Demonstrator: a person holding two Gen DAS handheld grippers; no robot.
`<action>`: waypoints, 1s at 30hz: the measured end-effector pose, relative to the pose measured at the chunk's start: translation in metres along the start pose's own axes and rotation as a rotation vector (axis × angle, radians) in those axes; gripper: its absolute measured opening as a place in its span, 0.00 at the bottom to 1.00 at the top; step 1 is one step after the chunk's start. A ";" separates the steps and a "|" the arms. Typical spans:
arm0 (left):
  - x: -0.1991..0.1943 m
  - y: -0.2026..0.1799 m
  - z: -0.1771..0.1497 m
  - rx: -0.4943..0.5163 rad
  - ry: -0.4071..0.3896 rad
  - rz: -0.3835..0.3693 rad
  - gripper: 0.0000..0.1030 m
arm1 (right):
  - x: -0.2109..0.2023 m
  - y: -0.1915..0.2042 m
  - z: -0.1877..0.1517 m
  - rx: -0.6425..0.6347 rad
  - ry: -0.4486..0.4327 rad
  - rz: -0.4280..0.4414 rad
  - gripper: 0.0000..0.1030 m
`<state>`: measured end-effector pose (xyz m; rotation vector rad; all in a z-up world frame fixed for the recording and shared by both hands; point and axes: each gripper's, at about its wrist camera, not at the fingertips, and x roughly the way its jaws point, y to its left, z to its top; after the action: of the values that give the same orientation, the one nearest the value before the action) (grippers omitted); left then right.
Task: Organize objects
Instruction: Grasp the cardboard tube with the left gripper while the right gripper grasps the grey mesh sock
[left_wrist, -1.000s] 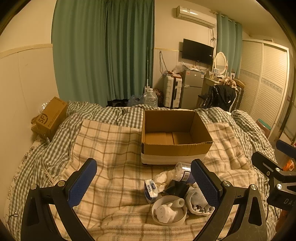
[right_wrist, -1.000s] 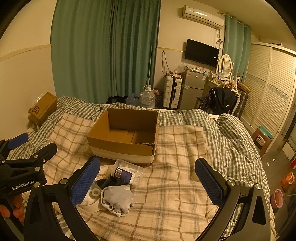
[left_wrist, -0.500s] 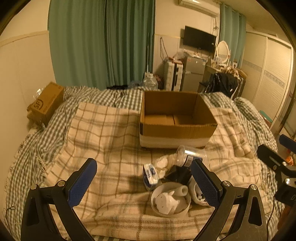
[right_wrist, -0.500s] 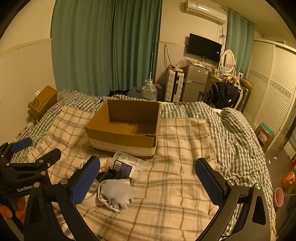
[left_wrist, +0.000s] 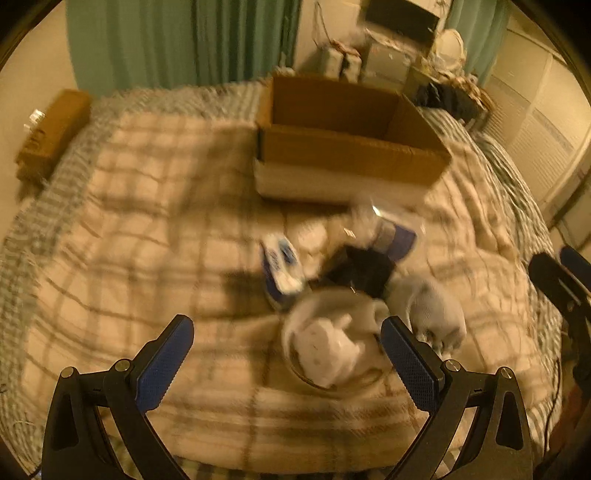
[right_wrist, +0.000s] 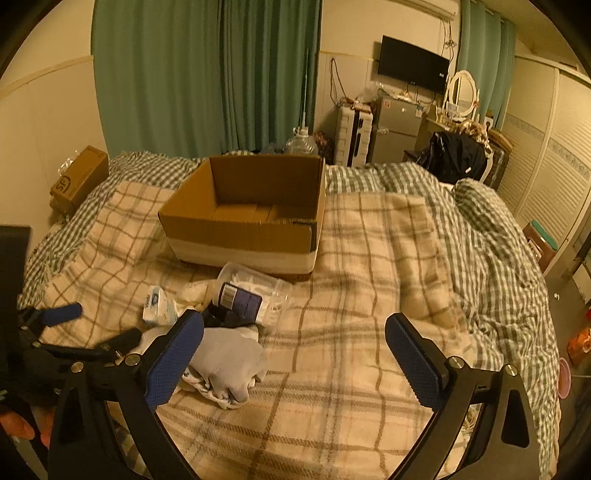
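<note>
An open, empty cardboard box (right_wrist: 243, 218) stands on the plaid blanket; it also shows in the blurred left wrist view (left_wrist: 351, 147). In front of it lies a small pile: a clear plastic container (right_wrist: 255, 291), a blue-and-white packet (right_wrist: 157, 304), a black item (left_wrist: 354, 273), a grey glove (right_wrist: 225, 363) and a white round bowl (left_wrist: 332, 347) holding a white object. My left gripper (left_wrist: 286, 354) is open, low over the blanket, with the bowl beside its right finger. My right gripper (right_wrist: 293, 354) is open and empty, with the glove by its left finger.
A closed brown carton (right_wrist: 79, 179) lies at the bed's left edge by the wall. Green curtains, a suitcase, a fridge and a wardrobe stand beyond the bed. The checked duvet (right_wrist: 491, 236) bunches up on the right.
My left gripper has dropped and tilted down towards the pile, blurring its view. My right gripper has moved closer to the pile and the box. Both stay open.
</note>
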<state>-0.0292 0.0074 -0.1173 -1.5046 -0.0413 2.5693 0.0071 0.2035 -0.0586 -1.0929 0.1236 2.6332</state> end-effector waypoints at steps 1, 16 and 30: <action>0.002 -0.002 -0.002 0.009 0.010 -0.017 1.00 | 0.002 -0.001 -0.001 0.003 0.006 0.003 0.96; 0.050 -0.017 -0.007 0.062 0.222 -0.168 0.79 | 0.026 0.002 -0.007 0.001 0.069 0.008 0.96; -0.023 0.020 0.018 0.069 -0.062 -0.043 0.79 | 0.053 0.028 -0.010 -0.064 0.168 0.096 0.93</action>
<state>-0.0364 -0.0149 -0.0909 -1.3853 0.0081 2.5553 -0.0299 0.1867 -0.1039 -1.3618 0.1308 2.6421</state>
